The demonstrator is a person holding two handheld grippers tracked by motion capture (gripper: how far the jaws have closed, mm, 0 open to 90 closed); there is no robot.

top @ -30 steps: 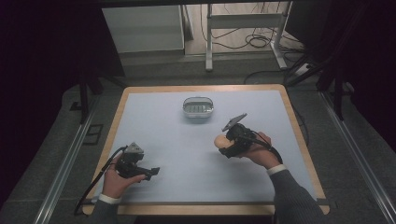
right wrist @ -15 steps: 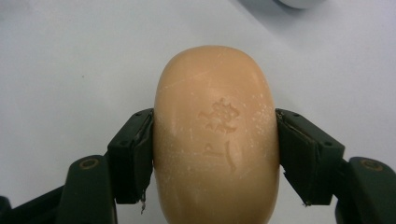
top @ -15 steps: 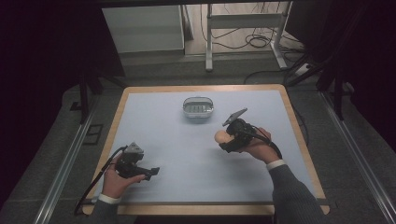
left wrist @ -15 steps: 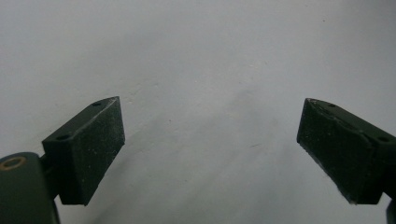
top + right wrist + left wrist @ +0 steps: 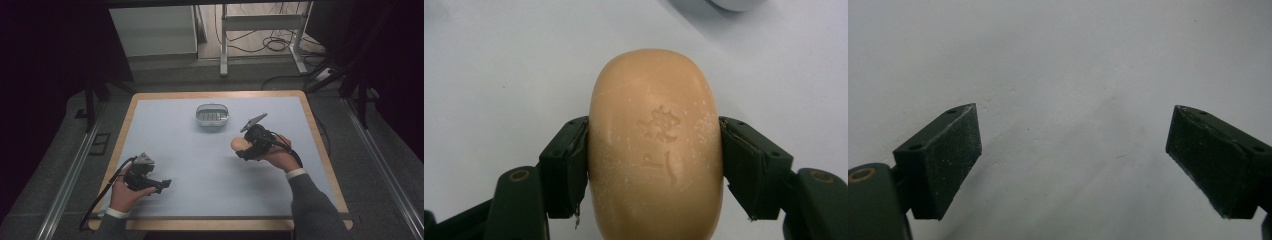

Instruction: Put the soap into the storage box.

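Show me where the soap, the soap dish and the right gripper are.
soap (image 5: 656, 145), right gripper view, middle of its stamped face.
soap dish (image 5: 212, 115), high view, its ridged inside.
right gripper (image 5: 655, 165), right gripper view, midway between its fingertips.

Lab: dark-curtained test table (image 5: 320, 165), floor rails (image 5: 67, 180), loose cables (image 5: 272, 42).

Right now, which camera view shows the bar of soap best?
The right gripper view: the orange soap sits large and sharp there, with its stamped mark readable and both pads of the right gripper pressed on its sides. In the high view it is a small orange blob at that gripper's tip. The left gripper view looks at bare table.
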